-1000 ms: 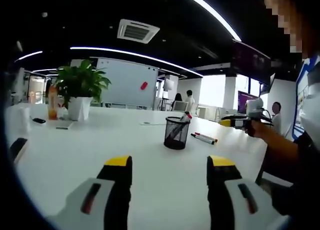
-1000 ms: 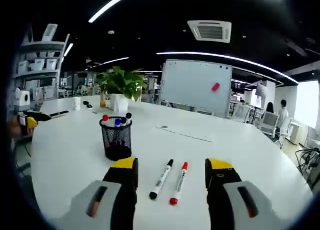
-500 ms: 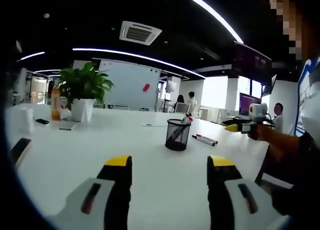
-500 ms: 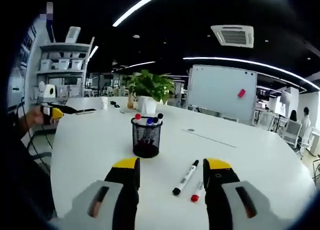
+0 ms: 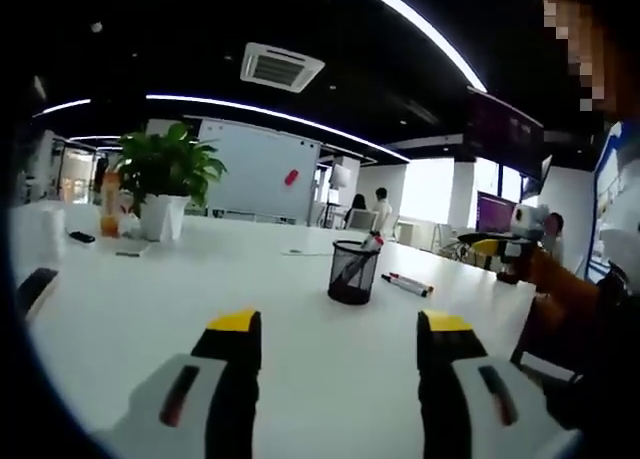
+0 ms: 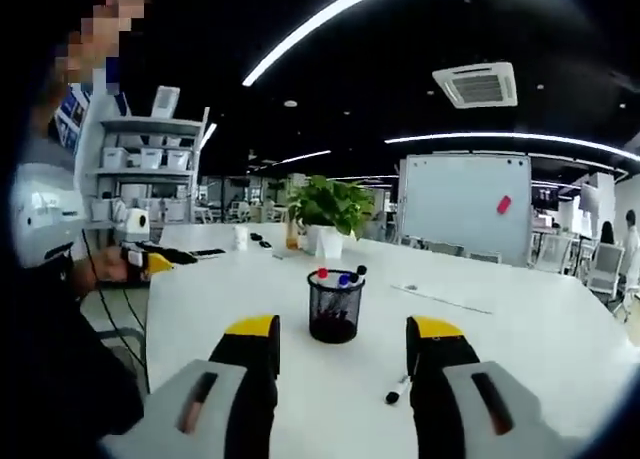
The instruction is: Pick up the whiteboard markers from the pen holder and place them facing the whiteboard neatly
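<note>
While my right gripper has swung back from the pen holder, now at 12 o'clock with markers left inside, both it and my left gripper gape wide, empty, between picks.

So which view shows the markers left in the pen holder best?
The right gripper view: the pen holder sits closer, with red, blue and black caps distinct above its rim. In the left gripper view it is smaller and the caps hard to tell apart.
</note>
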Available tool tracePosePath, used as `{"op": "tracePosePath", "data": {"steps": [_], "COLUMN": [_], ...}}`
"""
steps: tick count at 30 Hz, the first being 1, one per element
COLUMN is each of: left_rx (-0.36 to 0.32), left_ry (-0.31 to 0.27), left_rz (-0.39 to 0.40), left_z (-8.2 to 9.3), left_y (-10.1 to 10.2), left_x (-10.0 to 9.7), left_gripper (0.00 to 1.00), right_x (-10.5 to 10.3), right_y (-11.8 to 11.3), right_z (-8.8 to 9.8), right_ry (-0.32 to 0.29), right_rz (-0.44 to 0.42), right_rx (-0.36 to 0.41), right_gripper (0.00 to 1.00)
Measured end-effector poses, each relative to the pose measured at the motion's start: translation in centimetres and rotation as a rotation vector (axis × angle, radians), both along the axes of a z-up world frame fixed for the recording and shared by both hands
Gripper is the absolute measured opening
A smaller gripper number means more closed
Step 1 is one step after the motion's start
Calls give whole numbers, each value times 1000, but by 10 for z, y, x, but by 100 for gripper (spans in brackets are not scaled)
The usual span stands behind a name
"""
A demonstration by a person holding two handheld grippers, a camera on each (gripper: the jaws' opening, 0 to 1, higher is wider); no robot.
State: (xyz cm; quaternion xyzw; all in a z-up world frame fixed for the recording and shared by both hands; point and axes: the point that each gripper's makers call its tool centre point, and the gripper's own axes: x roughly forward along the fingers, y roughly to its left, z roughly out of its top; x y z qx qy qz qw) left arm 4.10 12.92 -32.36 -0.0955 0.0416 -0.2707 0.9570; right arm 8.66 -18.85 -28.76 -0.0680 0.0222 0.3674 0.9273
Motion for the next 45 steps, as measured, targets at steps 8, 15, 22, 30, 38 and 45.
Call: {"op": "tracePosePath", "data": {"steps": [8,15,22,30,38,45], "left_rx": [-25,3,11,44,64,55], "left_ry": [-16,-3,-3,8,25,27], "left_rz": [-3,-12,-21,-43,-52,-56], "left_z": [4,-1,-1,-5,-11,-12], "left_y": [0,-3,-8,-13,-17,-18], "left_x": [-1,-1,2,0,0,0], "left_gripper": [66,66,66,69,65,66], "right_x": [2,11,15,22,30,36], "right_y": [16,17,28,40,45,45], "right_z": [-4,14,26,29,33,34], "right_ry": [51,24,-8,2,5,17], "right_rz": [-24,-67,-53,-40,-29,-27], "right_rx": [31,72,39,-12,-25,-13], "right_gripper": [54,49,48,45,44,44]}}
